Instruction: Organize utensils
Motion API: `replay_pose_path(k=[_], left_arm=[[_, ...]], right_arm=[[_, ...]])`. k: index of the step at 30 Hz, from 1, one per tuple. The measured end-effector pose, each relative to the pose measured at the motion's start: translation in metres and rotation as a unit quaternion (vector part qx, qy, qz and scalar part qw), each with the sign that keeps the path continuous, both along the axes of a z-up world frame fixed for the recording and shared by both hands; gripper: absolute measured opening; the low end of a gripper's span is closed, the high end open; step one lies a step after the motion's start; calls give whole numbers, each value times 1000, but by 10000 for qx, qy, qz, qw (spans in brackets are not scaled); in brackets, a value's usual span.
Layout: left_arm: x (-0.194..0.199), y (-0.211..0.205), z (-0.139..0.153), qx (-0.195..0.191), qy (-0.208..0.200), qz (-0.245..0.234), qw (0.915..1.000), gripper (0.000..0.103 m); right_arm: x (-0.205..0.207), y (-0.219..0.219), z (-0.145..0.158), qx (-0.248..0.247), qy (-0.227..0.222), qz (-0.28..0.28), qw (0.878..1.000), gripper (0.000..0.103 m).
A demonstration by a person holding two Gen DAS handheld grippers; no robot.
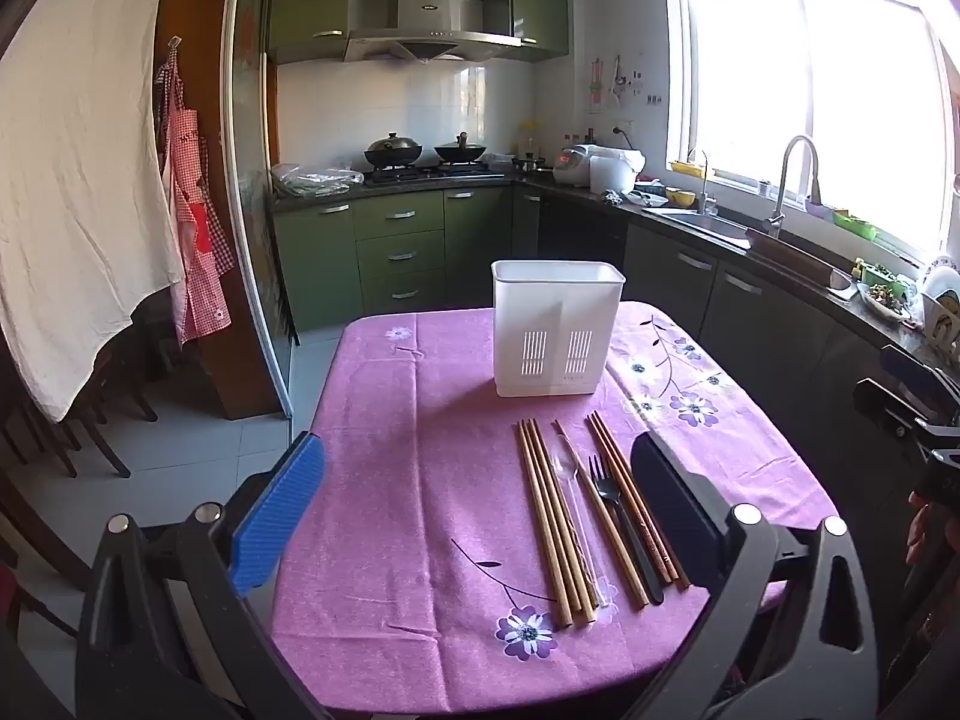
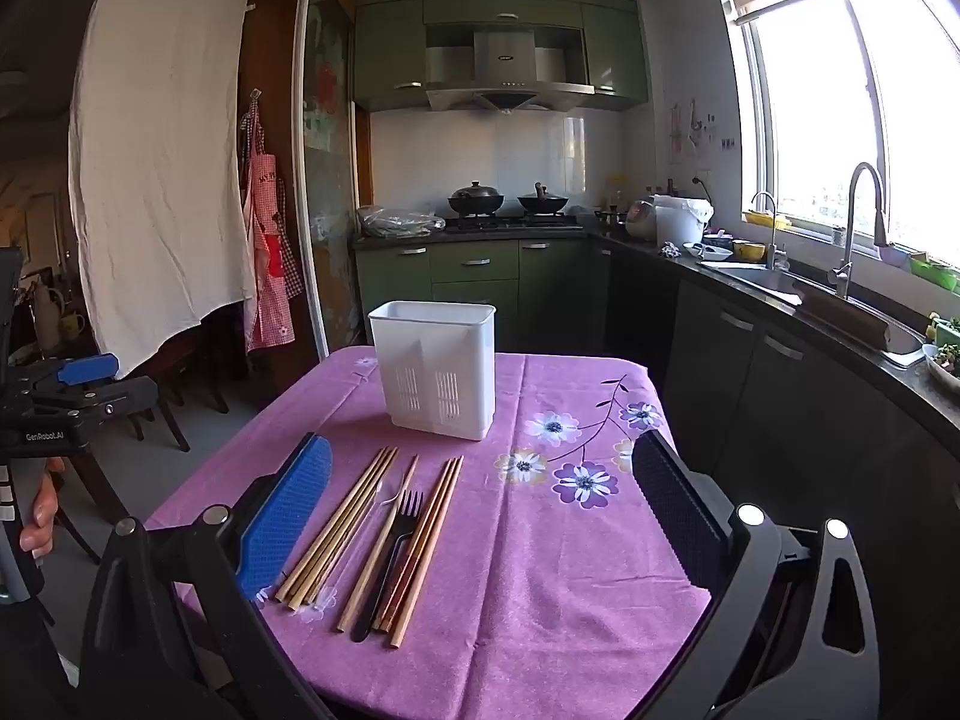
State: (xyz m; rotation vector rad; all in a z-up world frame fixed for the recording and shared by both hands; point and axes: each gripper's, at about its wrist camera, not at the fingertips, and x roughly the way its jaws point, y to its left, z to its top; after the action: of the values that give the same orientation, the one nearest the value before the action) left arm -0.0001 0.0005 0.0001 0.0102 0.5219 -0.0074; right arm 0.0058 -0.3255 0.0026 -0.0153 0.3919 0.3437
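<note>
A: Item one, the surface?

B: A table (image 1: 372, 540) under a pink-purple cloth (image 1: 456, 480) printed with purple and white flowers. The cloth hangs over the edges.

A: What stands on it?

B: A white plastic utensil holder (image 1: 558, 330), upright, toward the far end, with slotted vents low on its front wall. Nothing shows above its rim.

A: And the utensils?

B: Loose on the cloth, nearer than the holder, lying side by side lengthwise. A bundle of pale wooden chopsticks (image 1: 552, 528) on the left; next a clear plastic spoon (image 1: 567, 468); then a black fork (image 1: 606, 480); then darker brown chopsticks (image 1: 630, 492) on the right. The fork lies partly over the sticks beside it.

A: Grippers?

B: Left gripper (image 1: 474, 498) spread wide, nothing between its fingers, held above the near part of the table with the utensils lying between the two pads in view. Right gripper (image 2: 480, 510) likewise spread wide and empty, with the utensils just inside its blue pad (image 2: 282, 522). A hand (image 2: 42, 510) grips the left tool's handle.

A: The room?

B: A kitchen. Green cabinets (image 1: 396, 252), steel range hood (image 1: 432, 18), two lidded woks (image 1: 393, 150) on the stove, sink with tall faucet (image 1: 792, 180) under a bright window (image 1: 810, 90). A white sheet (image 1: 78, 180) and a red checked apron (image 1: 192, 228) hang at left.
</note>
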Motion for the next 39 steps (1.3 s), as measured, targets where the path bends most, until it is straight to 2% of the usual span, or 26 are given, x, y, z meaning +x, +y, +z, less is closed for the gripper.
replay_pose_path(k=[39], left_arm=[[2,3,-4,49,77,19,10000,97]], right_arm=[[8,10,-12,-32,117,36,9999,99]])
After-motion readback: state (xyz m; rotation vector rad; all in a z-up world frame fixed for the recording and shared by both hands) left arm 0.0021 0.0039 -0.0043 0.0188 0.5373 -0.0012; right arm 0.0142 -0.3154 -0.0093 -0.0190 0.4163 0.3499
